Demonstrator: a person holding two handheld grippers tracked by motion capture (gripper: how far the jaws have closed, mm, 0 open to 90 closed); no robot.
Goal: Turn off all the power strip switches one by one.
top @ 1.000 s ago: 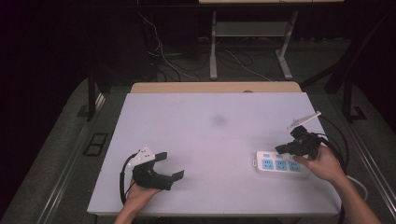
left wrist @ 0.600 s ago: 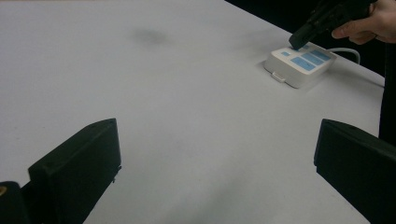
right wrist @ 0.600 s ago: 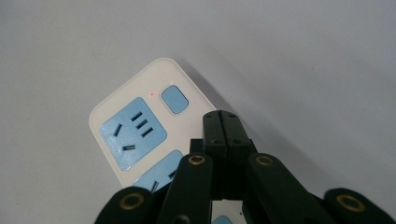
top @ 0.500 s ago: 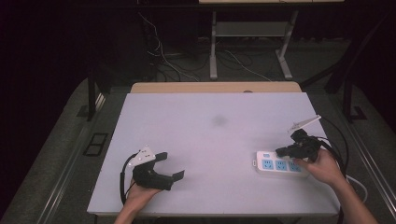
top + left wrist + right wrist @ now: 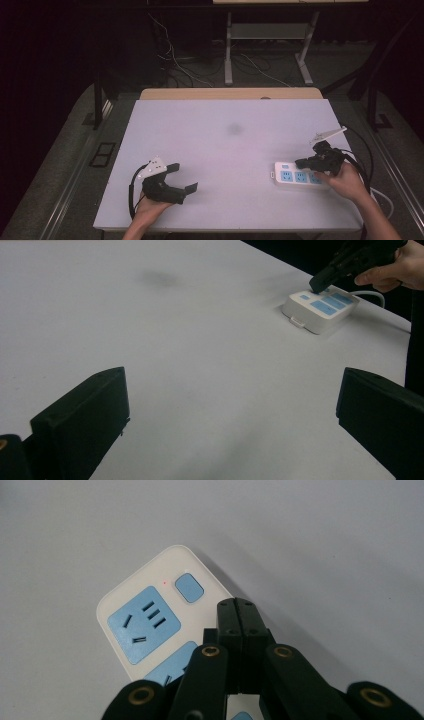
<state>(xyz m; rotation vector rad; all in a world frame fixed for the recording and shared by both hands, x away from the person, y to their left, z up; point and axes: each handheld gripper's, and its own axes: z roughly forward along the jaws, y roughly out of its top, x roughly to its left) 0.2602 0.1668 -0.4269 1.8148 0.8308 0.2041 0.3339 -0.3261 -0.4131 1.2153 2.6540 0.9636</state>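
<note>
Far to the left of the white power strip [image 5: 299, 176], near the table's [image 5: 230, 150] front edge, the left gripper [image 5: 179, 179] rests low over the pale surface in the person's left hand [image 5: 148, 210], its two black jaws spread wide apart with nothing but bare tabletop between them. Midway back on the table, left of the strip and farther from the person, sits a faint grey smudge [image 5: 234, 129]. The strip itself lies flat near the table's right front corner, its blue sockets facing up and its blue switch button [image 5: 190, 587] at its left end. Directly above that end hangs the right gripper [image 5: 303, 162], jaws pressed together and empty, held by the right hand [image 5: 346, 181] just to the strip's right.
</note>
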